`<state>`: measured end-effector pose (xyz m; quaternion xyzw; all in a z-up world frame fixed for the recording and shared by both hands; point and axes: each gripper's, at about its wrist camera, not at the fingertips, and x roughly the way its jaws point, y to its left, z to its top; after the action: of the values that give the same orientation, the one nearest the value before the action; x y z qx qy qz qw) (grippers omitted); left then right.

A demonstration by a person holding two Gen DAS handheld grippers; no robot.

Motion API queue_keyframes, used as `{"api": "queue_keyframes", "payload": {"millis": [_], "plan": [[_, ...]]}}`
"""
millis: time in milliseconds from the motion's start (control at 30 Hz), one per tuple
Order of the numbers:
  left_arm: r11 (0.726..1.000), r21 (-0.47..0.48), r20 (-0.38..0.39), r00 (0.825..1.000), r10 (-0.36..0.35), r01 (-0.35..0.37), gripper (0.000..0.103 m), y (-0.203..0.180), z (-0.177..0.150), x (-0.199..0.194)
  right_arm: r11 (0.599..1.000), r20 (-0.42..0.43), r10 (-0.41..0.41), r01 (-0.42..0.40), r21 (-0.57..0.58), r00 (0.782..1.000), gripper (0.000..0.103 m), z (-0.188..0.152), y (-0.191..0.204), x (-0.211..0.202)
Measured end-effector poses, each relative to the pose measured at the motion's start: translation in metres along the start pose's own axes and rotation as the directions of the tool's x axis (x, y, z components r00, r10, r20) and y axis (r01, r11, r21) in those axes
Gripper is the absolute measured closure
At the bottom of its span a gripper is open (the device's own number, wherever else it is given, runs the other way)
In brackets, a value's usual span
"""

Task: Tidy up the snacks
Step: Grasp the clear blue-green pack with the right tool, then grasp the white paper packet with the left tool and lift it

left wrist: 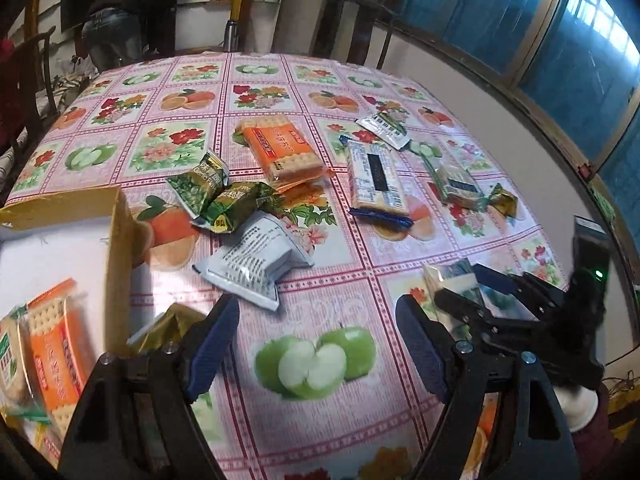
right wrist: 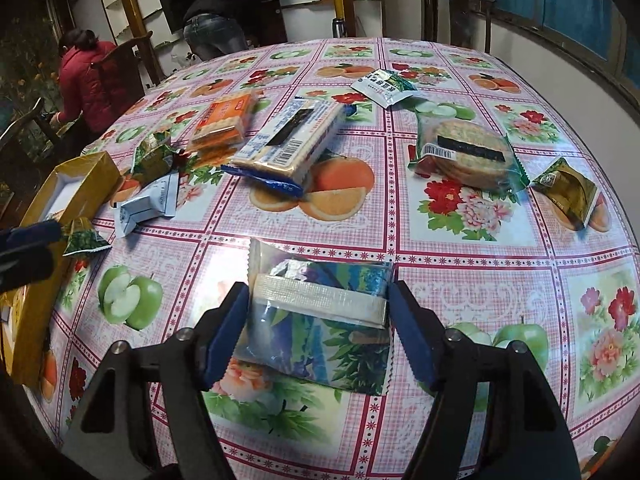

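Observation:
My left gripper [left wrist: 318, 346] is open and empty above the tablecloth, beside a yellow box [left wrist: 116, 264] that holds orange cracker packs [left wrist: 56, 360]. My right gripper [right wrist: 318, 328] is shut on a clear wafer packet [right wrist: 320, 320] just above the table; it also shows in the left wrist view [left wrist: 460, 280]. Loose snacks lie on the table: an orange cracker pack [left wrist: 284, 152], a blue-edged cracker pack [right wrist: 292, 140], a round biscuit pack [right wrist: 464, 152], green pouches [left wrist: 216, 196], a white pouch [left wrist: 256, 260].
The round table [right wrist: 480, 300] has a pink fruit-print cloth. A small dark green pouch [right wrist: 568, 192] lies near the right edge, a white-green sachet [right wrist: 384, 86] farther back. Chairs [right wrist: 452, 12] and two people [right wrist: 88, 76] stand beyond the table. A wall runs along the right.

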<state>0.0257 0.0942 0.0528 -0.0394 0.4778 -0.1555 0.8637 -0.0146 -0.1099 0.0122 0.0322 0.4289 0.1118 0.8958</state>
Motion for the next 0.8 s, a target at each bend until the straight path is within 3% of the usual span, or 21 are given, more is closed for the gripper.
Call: {"api": "queue_keyframes", "payload": {"millis": [100, 267, 400, 433, 467, 533, 633, 800], "plan": [[0.995, 0.035, -0.05, 0.995, 0.092, -0.09, 0.022, 0.0, 0.014, 0.029, 1.0, 0.0, 0.019, -0.019, 0.006, 1.0, 0.033, -0.002, 0.0, -0.002], [0.981, 0.124, -0.116, 0.98, 0.161, -0.147, 0.022, -0.003, 0.018, 0.056, 0.999, -0.001, 0.047, -0.047, 0.014, 0.999, 0.033, -0.001, -0.002, -0.002], [0.968, 0.18, -0.106, 0.975, 0.194, -0.173, 0.024, -0.008, 0.019, 0.058, 0.998, -0.006, 0.059, -0.059, 0.009, 0.998, 0.033, -0.001, -0.001, -0.002], [0.966, 0.189, -0.099, 0.975, 0.198, -0.177, 0.032, -0.009, 0.018, 0.057, 0.998, -0.007, 0.059, -0.059, 0.006, 0.998, 0.033, -0.001, 0.0, -0.002], [0.961, 0.197, -0.082, 0.974, 0.212, -0.192, 0.049, -0.011, 0.017, 0.055, 0.998, -0.007, 0.059, -0.059, 0.002, 0.998, 0.033, -0.002, 0.001, -0.002], [0.963, 0.196, -0.072, 0.977, 0.201, -0.184, 0.073, -0.012, 0.017, 0.05, 0.999, -0.007, 0.053, -0.053, -0.007, 0.999, 0.034, -0.002, 0.003, -0.002], [0.972, 0.171, -0.073, 0.981, 0.178, -0.164, 0.082, -0.012, 0.013, 0.045, 0.998, -0.003, 0.064, -0.064, -0.002, 0.998, 0.035, -0.003, 0.003, -0.002], [0.982, 0.169, -0.078, 0.992, 0.101, -0.087, 0.086, -0.021, -0.007, 0.029, 0.993, 0.002, 0.113, -0.113, 0.029, 0.994, 0.036, -0.003, -0.001, -0.004]]}}
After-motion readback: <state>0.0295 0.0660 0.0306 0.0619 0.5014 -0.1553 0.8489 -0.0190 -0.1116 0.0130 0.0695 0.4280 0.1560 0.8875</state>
